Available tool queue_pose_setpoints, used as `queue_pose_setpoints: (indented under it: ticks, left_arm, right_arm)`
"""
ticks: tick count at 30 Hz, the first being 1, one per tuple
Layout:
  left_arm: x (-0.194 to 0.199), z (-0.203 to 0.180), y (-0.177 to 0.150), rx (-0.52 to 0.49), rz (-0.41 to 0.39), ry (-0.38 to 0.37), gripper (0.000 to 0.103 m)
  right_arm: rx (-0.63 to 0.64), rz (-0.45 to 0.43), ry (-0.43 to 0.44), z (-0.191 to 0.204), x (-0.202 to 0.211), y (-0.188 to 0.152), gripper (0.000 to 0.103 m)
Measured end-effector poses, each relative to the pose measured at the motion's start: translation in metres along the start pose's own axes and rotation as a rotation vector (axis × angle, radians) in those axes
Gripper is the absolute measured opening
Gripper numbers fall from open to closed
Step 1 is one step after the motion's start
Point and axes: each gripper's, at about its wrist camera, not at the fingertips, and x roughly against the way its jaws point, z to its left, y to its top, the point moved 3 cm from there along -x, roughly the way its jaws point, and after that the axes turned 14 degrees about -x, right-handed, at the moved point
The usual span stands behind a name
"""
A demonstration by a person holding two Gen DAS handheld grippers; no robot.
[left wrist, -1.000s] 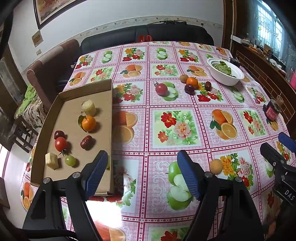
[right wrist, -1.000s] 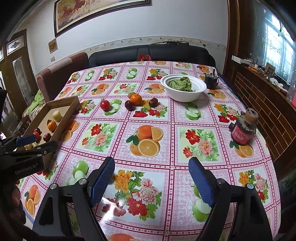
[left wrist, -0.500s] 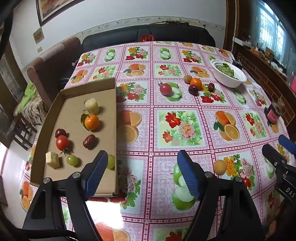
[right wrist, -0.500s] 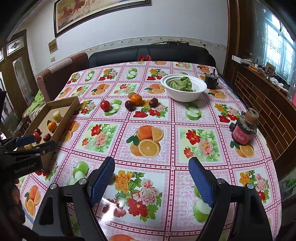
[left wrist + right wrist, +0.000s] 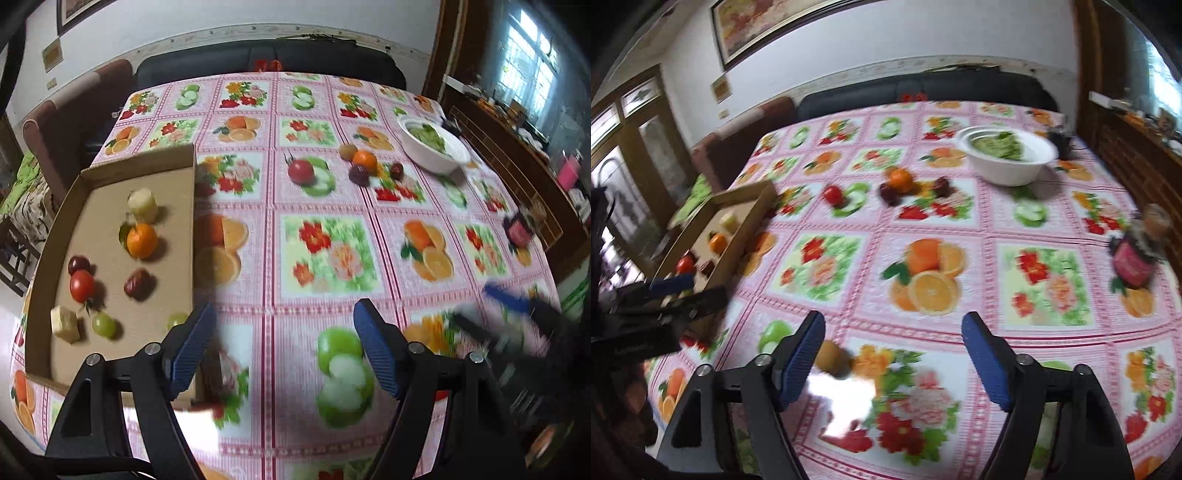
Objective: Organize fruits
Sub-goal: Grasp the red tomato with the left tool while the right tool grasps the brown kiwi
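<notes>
Right claw: spread, jaws just narrowing, nothing gripped | brown round fruit: on counter, just inside its left pad, off-centre leftward, no long axis | left claw: spread, empty, farther, beside box

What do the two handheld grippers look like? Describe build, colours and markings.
Both the left gripper and the right gripper have matte black angular plastic arms with silver screws, ending in two flat fingers faced with blue ribbed pads. White lettering on the left gripper's body is too blurred to read.
</notes>
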Motion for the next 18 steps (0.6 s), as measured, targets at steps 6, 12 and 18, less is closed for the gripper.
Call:
queue_pose_setpoints:
  ticks: [6,12,18]
  left_arm:
    - [-0.04,0.007,0.056,0.004,-0.013,0.049,0.077]
    - [-0.106,0.019,0.093,0.062,0.064,0.064,0.077]
    - [-0.143,0.019,0.121,0.079,0.071,0.06,0.077]
  right_arm:
    - [0.082,0.115,0.051,0.028,-0.034,-0.02,0.049]
    - [0.118,0.183,0.039,0.04,-0.06,-0.026,0.033]
    - [0.145,0.192,0.065,0.043,-0.061,-0.026,0.025]
